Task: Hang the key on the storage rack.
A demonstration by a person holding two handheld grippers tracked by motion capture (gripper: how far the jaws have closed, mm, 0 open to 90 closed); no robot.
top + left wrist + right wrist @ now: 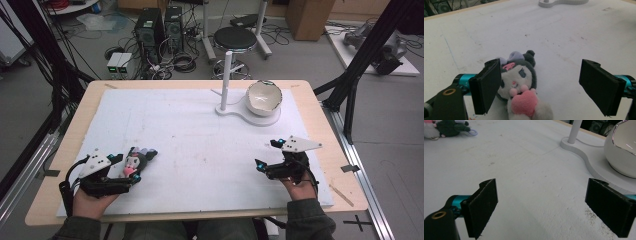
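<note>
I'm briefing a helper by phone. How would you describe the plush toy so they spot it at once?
Start at the white mat covering the wooden table; go to its near left corner, where the left gripper is open around the plush toy. It is the only soft thing there: white face, dark hood, lilac bow, pink heart.

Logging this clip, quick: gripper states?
Left gripper: open, jaws around the black-and-white plush doll with pink heart, not gripping.
Right gripper: open, empty.

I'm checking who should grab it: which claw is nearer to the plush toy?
Left. The left claw stands open around the plush toy, which lies between its jaws near one of them. The right claw is open across the white mat, far off.
</note>
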